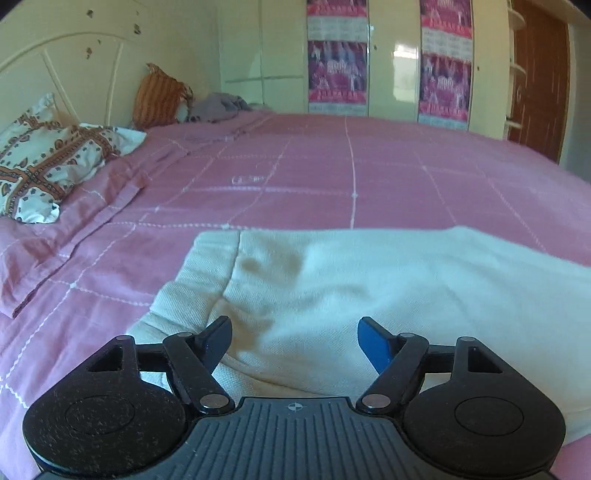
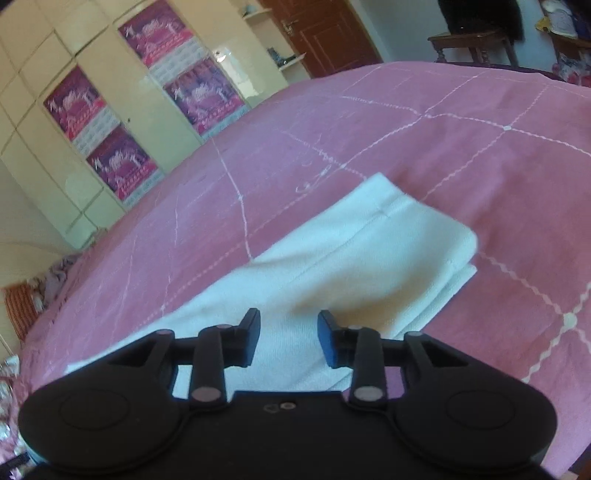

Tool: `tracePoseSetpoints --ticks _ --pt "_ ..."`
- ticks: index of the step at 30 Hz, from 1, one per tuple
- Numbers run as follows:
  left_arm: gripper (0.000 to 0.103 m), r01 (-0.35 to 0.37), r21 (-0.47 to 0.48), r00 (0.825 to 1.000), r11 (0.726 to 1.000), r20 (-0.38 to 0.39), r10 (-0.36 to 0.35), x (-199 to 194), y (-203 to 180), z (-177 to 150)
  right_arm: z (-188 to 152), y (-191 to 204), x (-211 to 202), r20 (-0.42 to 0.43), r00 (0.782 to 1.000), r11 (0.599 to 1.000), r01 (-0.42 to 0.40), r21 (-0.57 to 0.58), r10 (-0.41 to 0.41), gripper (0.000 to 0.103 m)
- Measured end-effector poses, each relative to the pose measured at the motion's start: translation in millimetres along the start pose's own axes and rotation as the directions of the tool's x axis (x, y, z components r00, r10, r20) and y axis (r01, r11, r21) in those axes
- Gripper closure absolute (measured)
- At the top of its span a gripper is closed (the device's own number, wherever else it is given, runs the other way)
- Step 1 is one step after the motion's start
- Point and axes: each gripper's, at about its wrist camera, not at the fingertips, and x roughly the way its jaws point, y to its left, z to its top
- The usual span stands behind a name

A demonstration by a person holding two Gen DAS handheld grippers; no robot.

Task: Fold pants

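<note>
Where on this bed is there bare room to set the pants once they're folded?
Widest free patch: the pink bedspread beyond the white pants, running to the wardrobe side. More bare spread lies right of the pants' folded end. Crowded: the headboard side, with patterned pillow, orange bag and grey clothes.

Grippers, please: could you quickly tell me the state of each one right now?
Left gripper: open, holding nothing, over the white pants.
Right gripper: open, nothing pinched, pants beneath.

1. Pants [image 1: 369, 280]: cream woven cloth, matt, coarse weave.
2. Bedspread [image 1: 406, 177]: pink cloth, matt, white stitched lines.
3. Wardrobe doors [image 1: 391, 59]: glossy cream finish.
4. Left gripper [image 1: 294, 341]: black matt plastic, metal pivot pins.
5. Door [image 2: 325, 33]: brown wood.
</note>
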Motion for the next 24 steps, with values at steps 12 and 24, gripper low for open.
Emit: tracePoseSetpoints --ticks 12,24 --pt "0.016 0.058 -0.107 0.991 0.992 -0.117 -0.071 12.6 23.8 -27.5 -6.7 -77.1 -41.7 0.067 0.997 0.962 -0.053 0.269 0.036 0.058" --pt "0.007 0.049 -0.067 0.991 0.997 -0.121 -0.057 15.3 12.6 -26.6 10.6 -108.4 6.4 -0.037 0.988 0.96 -0.14 0.241 0.153 0.077"
